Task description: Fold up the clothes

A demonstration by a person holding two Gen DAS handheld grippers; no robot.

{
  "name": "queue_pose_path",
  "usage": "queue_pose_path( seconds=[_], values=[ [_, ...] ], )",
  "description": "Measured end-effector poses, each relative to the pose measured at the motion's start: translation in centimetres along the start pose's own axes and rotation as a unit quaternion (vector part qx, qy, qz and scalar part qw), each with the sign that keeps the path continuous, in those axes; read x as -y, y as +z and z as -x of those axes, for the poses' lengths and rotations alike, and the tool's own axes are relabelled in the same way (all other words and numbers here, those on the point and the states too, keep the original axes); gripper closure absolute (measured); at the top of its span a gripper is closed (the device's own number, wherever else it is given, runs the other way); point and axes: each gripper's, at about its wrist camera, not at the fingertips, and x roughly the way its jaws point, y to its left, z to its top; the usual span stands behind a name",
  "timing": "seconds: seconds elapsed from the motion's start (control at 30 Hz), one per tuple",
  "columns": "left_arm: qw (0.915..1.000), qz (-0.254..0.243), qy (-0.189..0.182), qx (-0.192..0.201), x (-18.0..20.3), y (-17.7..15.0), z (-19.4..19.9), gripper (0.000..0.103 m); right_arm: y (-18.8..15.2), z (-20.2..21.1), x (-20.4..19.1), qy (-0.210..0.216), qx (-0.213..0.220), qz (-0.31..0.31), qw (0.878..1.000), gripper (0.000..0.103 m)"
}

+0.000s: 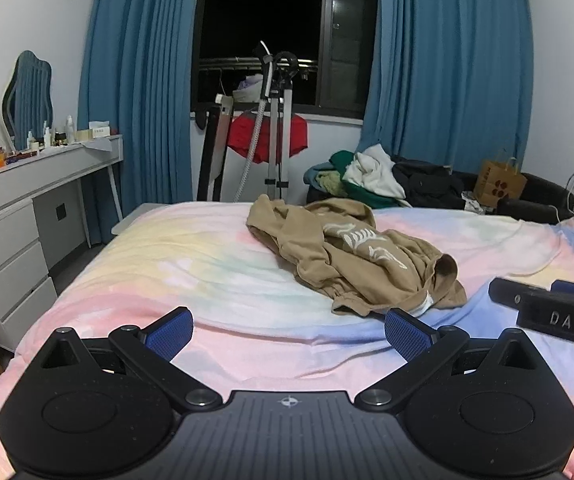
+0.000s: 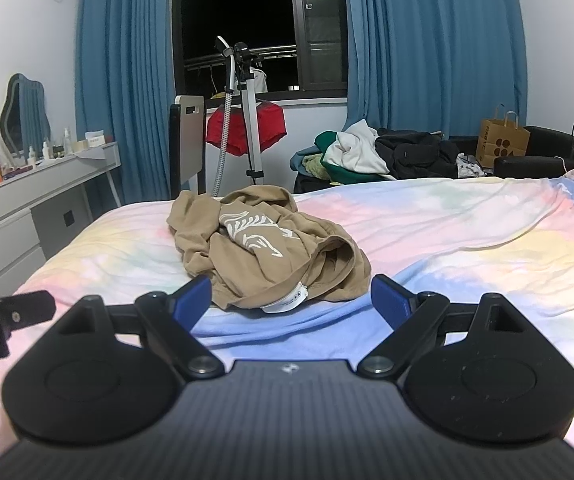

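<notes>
The left tool (image 1: 287, 332) hangs above the near part of the bed (image 1: 127, 280) with its blue-padded fingers (image 1: 169, 332) spread wide and nothing between them; the right tool (image 2: 291, 304) is likewise spread wide and empty, its fingers framing the nearest edge of the tan sweatshirt (image 2: 263, 248) without touching it. By my reading the folding has not begun: the sweatshirt lies in a crumpled heap on the pastel tie-dye bedspread, layers bunched over one another, a white printed graphic (image 2: 253, 232) partly swallowed by creases, and no flat panel or straight fold line anywhere. Everything is left to do, first spreading it flat, then the folds. In the left wrist view the heap's long axis runs diagonally, from the end nearest the right tool away toward the far left, in the direction of the window. The end nearest the right tool shows an opening with a white label (image 2: 287, 304) at its rim; whether that is collar or hem I cannot tell. Beyond the sweatshirt, past the bed's far edge, a pile of other clothes (image 2: 367, 156) sits heaped on a dark sofa, and a red garment (image 2: 247, 132) hangs further left of that pile, under the window.
</notes>
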Motion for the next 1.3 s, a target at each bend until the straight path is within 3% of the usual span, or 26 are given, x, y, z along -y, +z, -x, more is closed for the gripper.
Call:
queue_pose_path(
  seconds=[0.37,0.57,0.83,0.97,1.03,1.1,1.2,1.3],
  values=[
    [0.9967,-0.059,-0.022,-0.051,0.9,-0.9,-4.8,0.001,0.4,0.0,1.8,0.007,-0.012,-0.047,0.999,0.015],
    [0.9844,-0.151,0.001,-0.09,3.0,-1.1,-11.0,0.006,0.5,-0.2,3.0,0.008,-0.022,-0.077,0.997,0.015],
    [0.9803,-0.179,-0.005,-0.083,5.0,-1.0,-18.3,0.011,-0.1,-1.2,4.5,0.015,-0.037,-0.102,0.994,0.015],
    [0.9679,-0.237,0.01,-0.084,6.8,-1.8,-22.1,0.015,-0.6,-2.3,5.2,0.003,-0.054,-0.108,0.993,0.015],
    [0.9661,-0.244,0.004,-0.085,7.2,-1.9,-23.6,0.02,-0.9,-2.8,5.1,-0.016,-0.053,-0.091,0.994,0.015],
    [0.9713,-0.226,-0.019,-0.072,7.0,-1.5,-24.3,0.025,-1.1,-3.6,5.0,-0.025,-0.058,-0.082,0.995,0.015],
    [0.9694,-0.232,-0.052,-0.063,7.4,-1.1,-25.1,0.041,-1.4,-4.7,5.2,-0.032,-0.072,-0.083,0.993,0.015],
    [0.9649,-0.241,-0.078,-0.071,8.0,-1.0,-25.5,0.065,-1.6,-5.5,5.5,-0.04,-0.081,-0.087,0.992,0.015]
  ],
)
